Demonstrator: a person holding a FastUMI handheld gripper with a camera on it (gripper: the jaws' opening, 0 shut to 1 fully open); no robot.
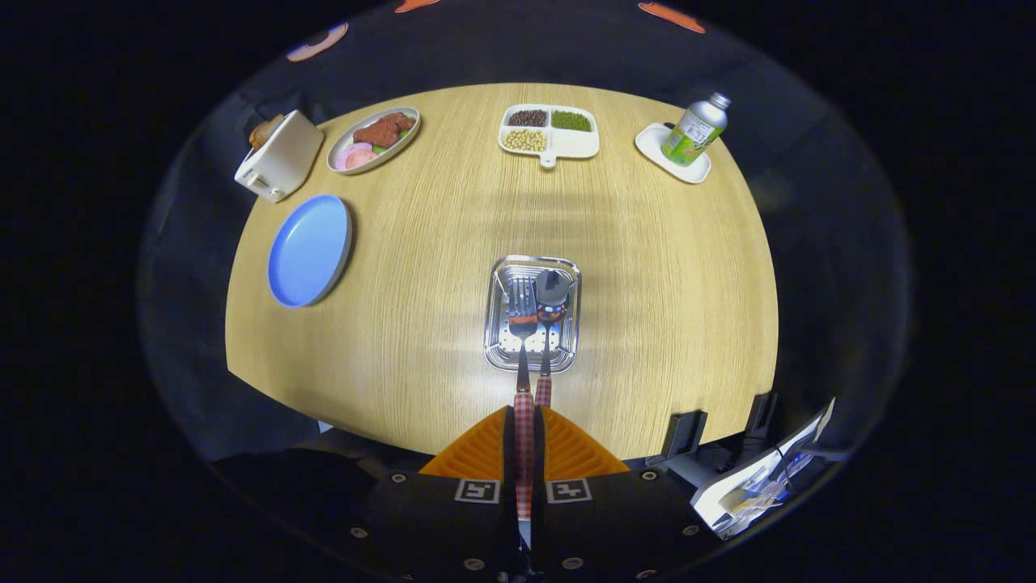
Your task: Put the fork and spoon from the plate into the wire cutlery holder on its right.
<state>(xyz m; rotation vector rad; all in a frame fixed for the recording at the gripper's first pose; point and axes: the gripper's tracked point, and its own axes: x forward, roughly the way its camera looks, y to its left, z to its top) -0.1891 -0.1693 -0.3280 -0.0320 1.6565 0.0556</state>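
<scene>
Above the metal wire cutlery holder (532,314) on the tabletop (647,267), my tool (524,441) is clamping the checked handles of the fork (522,324) and spoon (551,304), heads pointing down; I am judging a centred descent best before releasing, well clear of the blue plate (309,250).

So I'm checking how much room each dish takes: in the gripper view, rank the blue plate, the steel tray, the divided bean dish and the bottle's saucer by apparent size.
1. blue plate
2. steel tray, nearer the camera, so unsure
3. divided bean dish
4. bottle's saucer

The gripper is shut on the fork and spoon handles, their heads over the tray.
</scene>
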